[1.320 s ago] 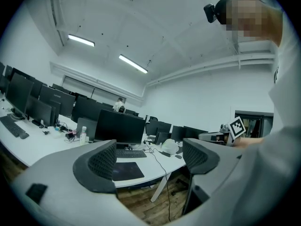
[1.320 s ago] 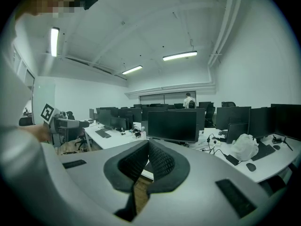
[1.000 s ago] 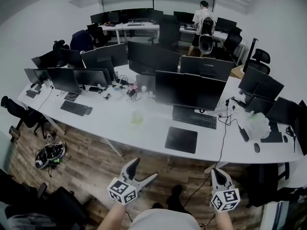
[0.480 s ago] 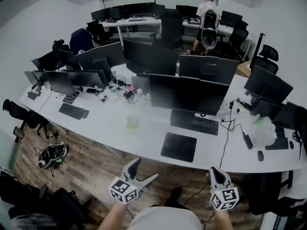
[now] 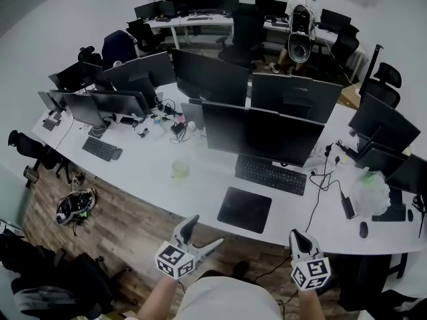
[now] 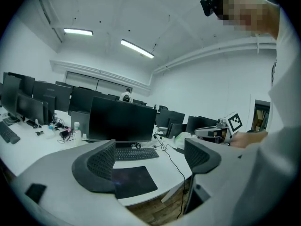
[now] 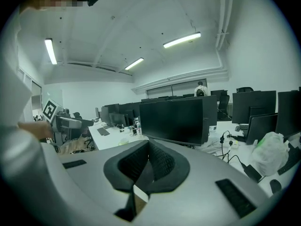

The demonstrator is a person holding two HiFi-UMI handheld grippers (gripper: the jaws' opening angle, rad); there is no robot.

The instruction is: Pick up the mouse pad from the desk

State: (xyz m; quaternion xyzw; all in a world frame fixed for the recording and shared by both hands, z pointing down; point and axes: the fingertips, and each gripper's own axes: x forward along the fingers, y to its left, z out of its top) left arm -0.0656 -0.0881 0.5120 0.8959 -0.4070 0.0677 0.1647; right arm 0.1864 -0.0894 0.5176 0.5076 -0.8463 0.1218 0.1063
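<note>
A black rectangular mouse pad (image 5: 245,209) lies flat near the front edge of the white desk (image 5: 150,175), just in front of a black keyboard (image 5: 270,174). My left gripper (image 5: 203,234) hovers over the wooden floor, short of the desk edge and to the pad's lower left. Its jaws are wide and still opening, with nothing between them. In the left gripper view the mouse pad (image 6: 134,180) shows through the left gripper (image 6: 150,157). My right gripper (image 5: 298,236) is to the pad's lower right, its pads together. The right gripper (image 7: 148,161) holds nothing.
A large monitor (image 5: 263,135) stands behind the keyboard. A black cable (image 5: 313,202) hangs over the desk edge right of the pad. A white plastic bag (image 5: 369,192) lies far right and a yellowish cup (image 5: 179,169) left. A person (image 5: 300,9) stands at the back desks.
The desk and mouse pad have come closer and lower in the head view as I moved forward. Both grippers stay low in front of me, the left jaws slightly wider.
</note>
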